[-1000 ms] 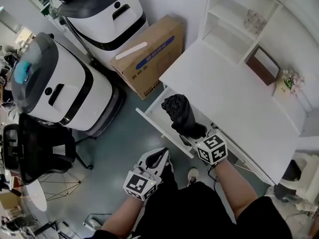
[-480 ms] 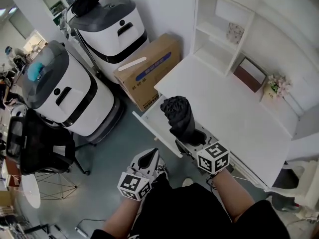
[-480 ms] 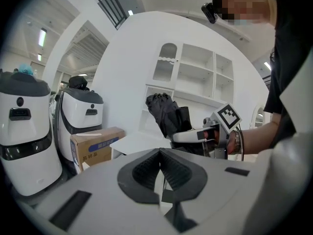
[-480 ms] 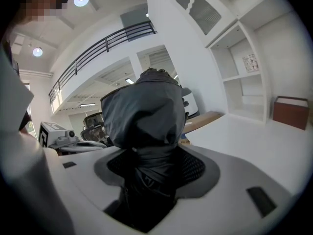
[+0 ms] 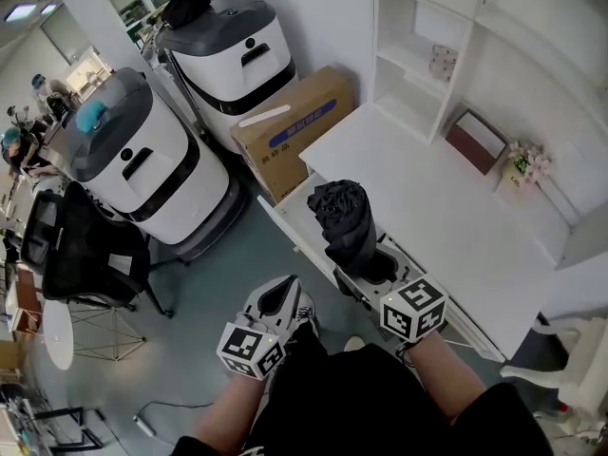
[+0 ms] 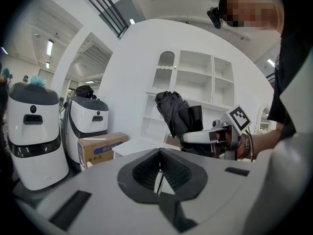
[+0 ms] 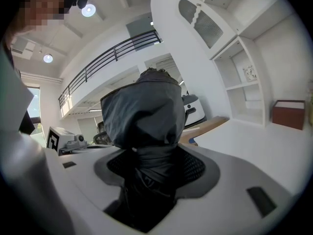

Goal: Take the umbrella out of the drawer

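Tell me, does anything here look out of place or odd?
Only the drawer under the white desk stands pulled out. The right gripper holds the folded black umbrella upright over it, jaws closed on its lower end. Nothing looks spilled or broken.

Left gripper (image 5: pixel 276 299) is held low, close to the body, jaws closed together on nothing; right gripper (image 5: pixel 376 267) is held forward on a bent forearm (image 5: pixel 445 370), jaws clamped on a folded black umbrella (image 5: pixel 344 221).
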